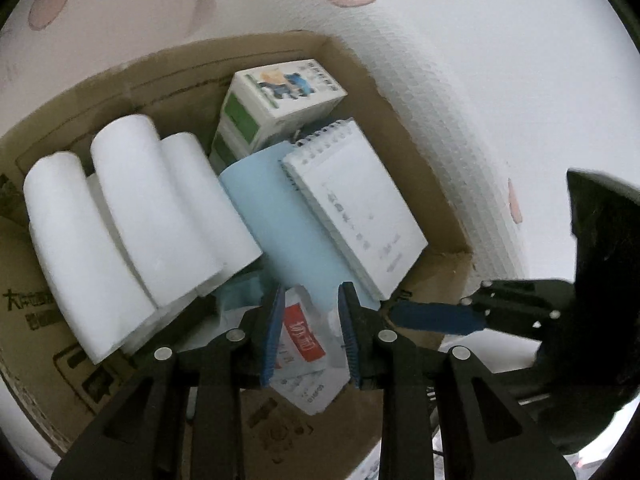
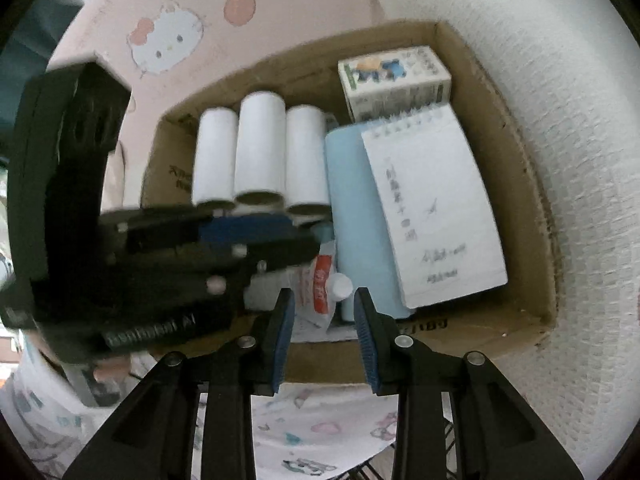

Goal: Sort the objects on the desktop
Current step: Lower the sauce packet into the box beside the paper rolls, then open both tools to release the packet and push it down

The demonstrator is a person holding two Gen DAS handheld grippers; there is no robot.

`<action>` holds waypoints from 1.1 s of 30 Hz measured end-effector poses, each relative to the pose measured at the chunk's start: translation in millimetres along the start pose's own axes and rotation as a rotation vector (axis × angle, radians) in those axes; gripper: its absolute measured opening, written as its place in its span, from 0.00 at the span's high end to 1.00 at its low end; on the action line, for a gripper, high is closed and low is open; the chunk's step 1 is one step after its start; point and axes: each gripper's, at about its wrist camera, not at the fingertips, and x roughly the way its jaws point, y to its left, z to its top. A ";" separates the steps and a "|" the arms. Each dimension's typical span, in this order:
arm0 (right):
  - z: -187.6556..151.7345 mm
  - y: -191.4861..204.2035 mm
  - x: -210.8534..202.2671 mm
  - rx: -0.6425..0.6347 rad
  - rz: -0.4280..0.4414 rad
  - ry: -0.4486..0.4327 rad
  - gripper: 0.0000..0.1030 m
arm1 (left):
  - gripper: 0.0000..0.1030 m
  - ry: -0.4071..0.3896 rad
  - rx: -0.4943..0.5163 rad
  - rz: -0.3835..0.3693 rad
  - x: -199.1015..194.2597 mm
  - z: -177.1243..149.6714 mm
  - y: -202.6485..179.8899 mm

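Two hand-held grippers spread (nothing pinched) | tube (image 2: 326, 286) beyond right hand-held gripper (image 2: 325, 300) | inside box (image 2: 520, 320)

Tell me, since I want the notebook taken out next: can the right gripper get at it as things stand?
Probably yes. The spiral notebook lies on top in the cardboard box, with nothing over it. The right gripper hangs above the box's near edge, its jaws empty. The left gripper is off to the other side, over the white rolls.

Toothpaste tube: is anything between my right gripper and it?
Nothing visible. The toothpaste tube lies straight ahead of the right gripper, whose jaws are empty. The left gripper reaches in from the side, just beyond the tube.
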 end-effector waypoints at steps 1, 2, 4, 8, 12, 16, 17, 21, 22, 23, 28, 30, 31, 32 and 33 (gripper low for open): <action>-0.7 -0.9 4.7 0.000 0.009 0.002 0.72 | 0.71 0.004 -0.010 -0.006 -0.8 -0.8 3.5; -1.9 -2.4 8.3 -0.002 0.018 0.001 0.72 | 0.71 0.007 -0.016 -0.006 -1.7 -1.8 5.9; -2.0 -3.4 11.5 -0.012 0.039 -0.019 0.72 | 0.71 0.007 -0.020 -0.009 -4.5 -5.3 11.0; 0.9 0.0 14.9 -0.040 0.054 -0.053 0.78 | 0.71 0.010 -0.043 -0.025 -7.4 -9.5 15.2; 3.8 -2.9 18.6 -0.023 0.071 -0.053 0.87 | 0.71 0.016 -0.057 -0.016 -4.2 -10.8 14.7; 3.4 -10.4 18.7 0.030 0.183 -0.039 0.87 | 0.71 0.036 -0.095 -0.039 -5.9 -15.0 18.6; 3.1 -10.9 18.3 0.039 0.210 -0.039 0.87 | 0.71 0.042 -0.111 -0.055 -8.2 -17.8 20.9; 4.3 -16.7 23.9 0.124 0.365 -0.026 0.87 | 0.70 -0.002 -0.136 -0.058 -25.6 -34.6 27.3; 5.5 -16.6 26.8 0.142 0.404 -0.017 0.87 | 0.71 -0.010 -0.128 -0.043 -28.7 -37.9 26.9; 6.3 -15.7 30.0 0.162 0.449 -0.003 0.87 | 0.71 -0.015 -0.114 -0.024 -30.2 -41.2 24.0; 5.1 0.1 38.3 0.214 0.527 0.039 0.87 | 0.71 -0.044 -0.010 0.087 -37.2 -51.8 14.6; 6.5 1.6 39.2 0.223 0.535 0.045 0.87 | 0.71 -0.030 -0.002 0.068 -32.9 -51.6 11.3; 8.1 2.6 42.2 0.230 0.550 0.058 0.87 | 0.71 -0.035 0.010 0.055 -33.5 -52.6 7.6; 8.5 3.3 45.0 0.242 0.564 0.069 0.87 | 0.71 -0.044 0.024 0.052 -34.5 -54.0 4.4; 9.0 0.5 45.0 0.251 0.575 0.075 0.87 | 0.70 -0.050 0.053 0.058 -33.3 -54.8 -2.8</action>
